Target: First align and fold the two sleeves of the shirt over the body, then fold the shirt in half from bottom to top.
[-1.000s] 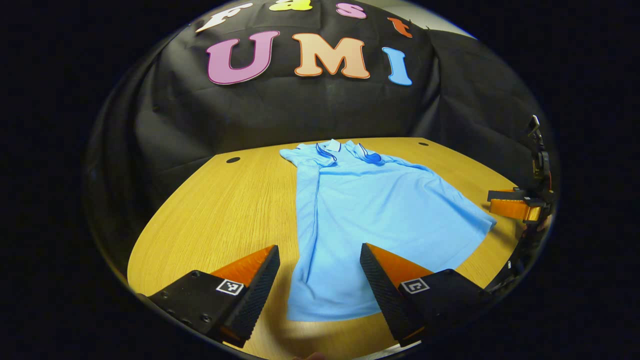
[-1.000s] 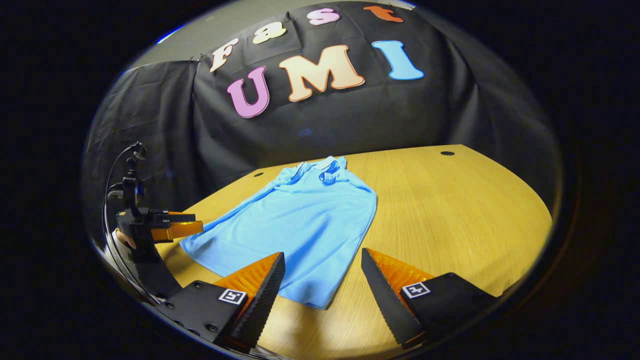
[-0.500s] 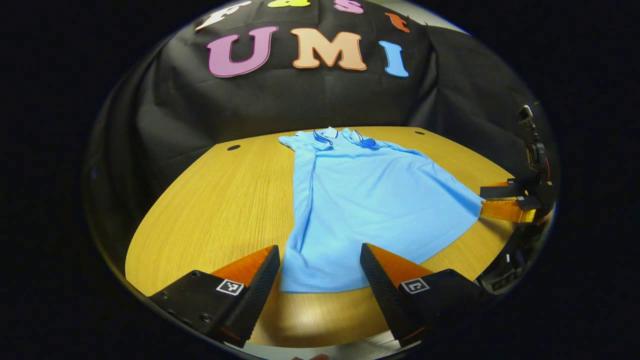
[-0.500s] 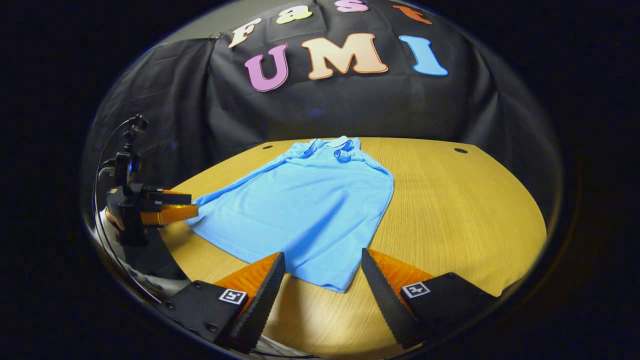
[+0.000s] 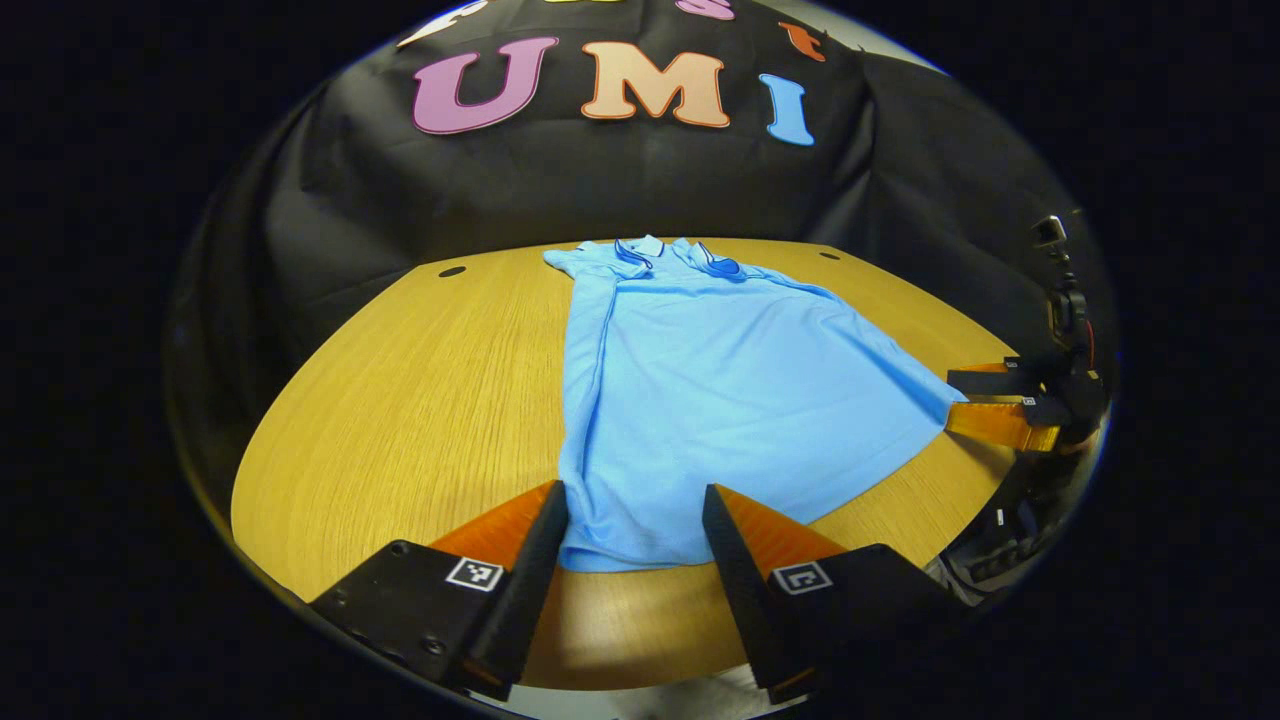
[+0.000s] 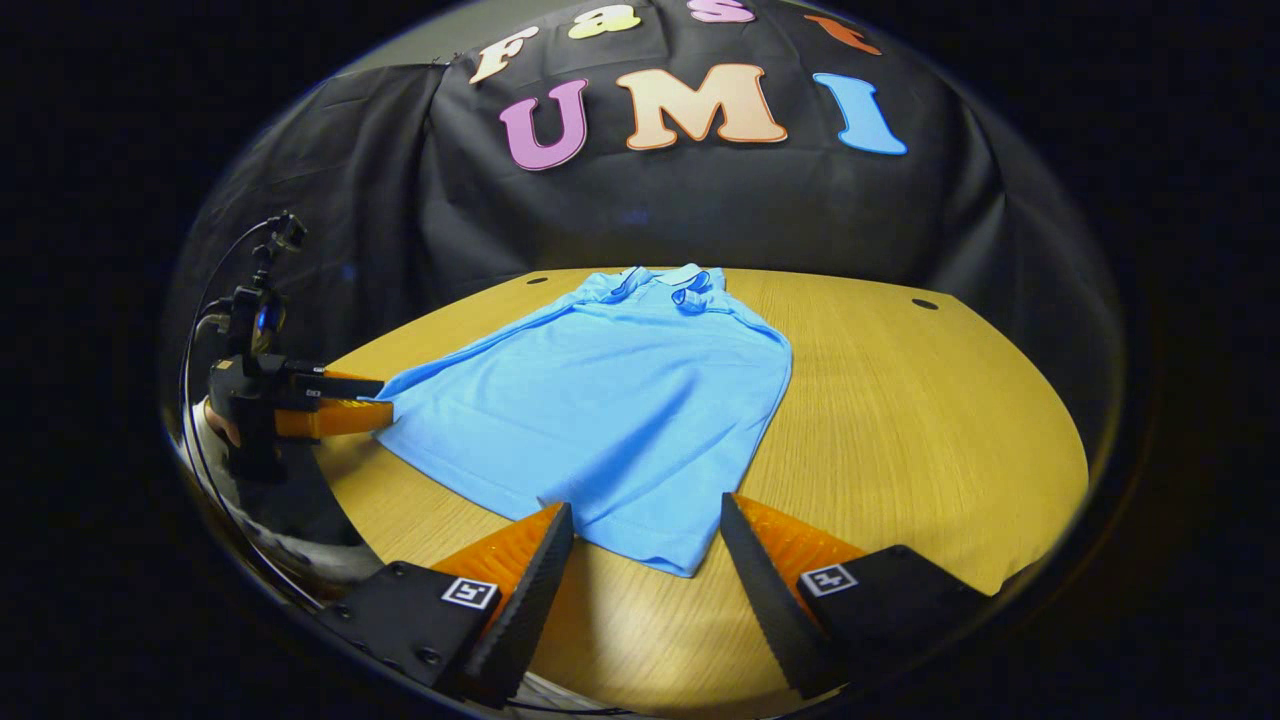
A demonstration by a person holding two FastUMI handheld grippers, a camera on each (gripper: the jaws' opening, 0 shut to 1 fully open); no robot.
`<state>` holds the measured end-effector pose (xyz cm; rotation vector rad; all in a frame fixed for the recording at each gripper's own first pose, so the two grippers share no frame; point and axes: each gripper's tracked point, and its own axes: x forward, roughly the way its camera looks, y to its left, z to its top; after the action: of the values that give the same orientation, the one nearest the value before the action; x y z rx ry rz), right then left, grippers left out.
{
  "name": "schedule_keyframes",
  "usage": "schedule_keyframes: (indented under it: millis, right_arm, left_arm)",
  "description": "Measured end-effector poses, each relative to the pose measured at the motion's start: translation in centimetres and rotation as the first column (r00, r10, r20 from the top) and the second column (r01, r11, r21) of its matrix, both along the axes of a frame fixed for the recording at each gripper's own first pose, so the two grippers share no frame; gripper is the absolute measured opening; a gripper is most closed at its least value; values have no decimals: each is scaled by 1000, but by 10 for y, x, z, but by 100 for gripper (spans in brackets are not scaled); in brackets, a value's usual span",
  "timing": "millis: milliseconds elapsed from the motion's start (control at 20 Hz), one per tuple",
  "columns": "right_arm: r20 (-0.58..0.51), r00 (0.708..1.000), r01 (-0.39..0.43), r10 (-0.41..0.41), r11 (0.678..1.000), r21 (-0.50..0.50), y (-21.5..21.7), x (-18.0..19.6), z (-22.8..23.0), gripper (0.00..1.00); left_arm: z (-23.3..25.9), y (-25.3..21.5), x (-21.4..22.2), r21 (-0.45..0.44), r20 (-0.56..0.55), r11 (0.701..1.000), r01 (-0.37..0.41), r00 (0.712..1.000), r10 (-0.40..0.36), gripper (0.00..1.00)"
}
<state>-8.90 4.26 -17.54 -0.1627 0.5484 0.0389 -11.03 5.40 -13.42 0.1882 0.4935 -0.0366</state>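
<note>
Surface (image 5: 400, 400): bare wood on both sides of the shirt.
Shirt (image 5: 720, 390): flat, collar far, hem near.
Left tongs (image 5: 632, 505): apart, around one hem corner.
Right tongs (image 6: 645, 520): apart, around the other corner.

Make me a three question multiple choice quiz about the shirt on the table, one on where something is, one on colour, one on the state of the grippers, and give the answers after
1. Where does the shirt's collar lie?
A. At the far end, toward the booth's wall
B. At the near table edge
C. Hanging off the table's side

2. What colour is the shirt?
A. White
B. Light blue
C. Red

3. How does the left gripper stand at the hem?
A. Shut on the hem
B. Open, a finger on either side of the hem corner
C. Open, high above the collar

Answers:
1 A: the collar sits farthest from both cameras on the wooden table.
2 B: the fabric is light blue in both views.
3 B: a wide gap shows between the fingers, with the hem corner in it.
</note>
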Motion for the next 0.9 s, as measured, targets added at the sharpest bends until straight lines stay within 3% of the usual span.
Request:
schedule_keyframes:
  millis: [50,100,150,200,250,300,350,400,450,500,550,900]
  right_arm:
    - [-2,1000,0,0,1000,-1,0,-2,-2,80]
    - [2,1000,2,-2,1000,-5,0,-1,-1,80]
    - [1,1000,2,-2,1000,-4,0,-4,-1,73]
    - [1,1000,3,-3,1000,-5,0,-3,-2,64]
    - [2,1000,-1,1,1000,-4,1,-3,-1,51]
    - [-1,1000,-3,3,1000,-1,1,-4,-2,53]
    - [3,1000,-2,2,1000,0,1,-3,-1,29]
    - [-1,1000,4,-4,1000,3,1,-3,-1,29]
    - [0,1000,5,-5,1000,4,1,-2,-2,12]
    - [4,1000,8,-8,1000,5,1,0,-1,11]
    - [2,1000,13,-13,1000,8,1,0,-2,4]
    - [69,997,37,-40,998,43,-4,22,33,4]
  left_arm:
    - [-1,-4,1,-6,1,1000,11,1000,-11,78]
    - [-2,-7,1,-7,4,1000,22,1000,-22,65]
    - [-2,-11,2,-8,4,999,34,999,-34,58]
    - [-4,-14,3,-12,6,999,44,999,-44,44]
    - [-4,-18,3,-18,7,998,54,999,-54,37]
    - [-4,-19,4,-22,10,998,59,998,-58,23]
    - [-5,-20,4,-22,11,998,62,998,-62,15]
    - [-5,-20,4,-22,14,998,64,998,-64,7]
    - [-4,-21,4,-19,15,998,68,998,-67,5]
    - [-4,-21,5,-16,18,997,70,997,-70,2]
    - [-4,-21,5,-14,17,998,68,998,-68,1]
    - [23,-12,20,-40,70,999,20,997,-17,0]
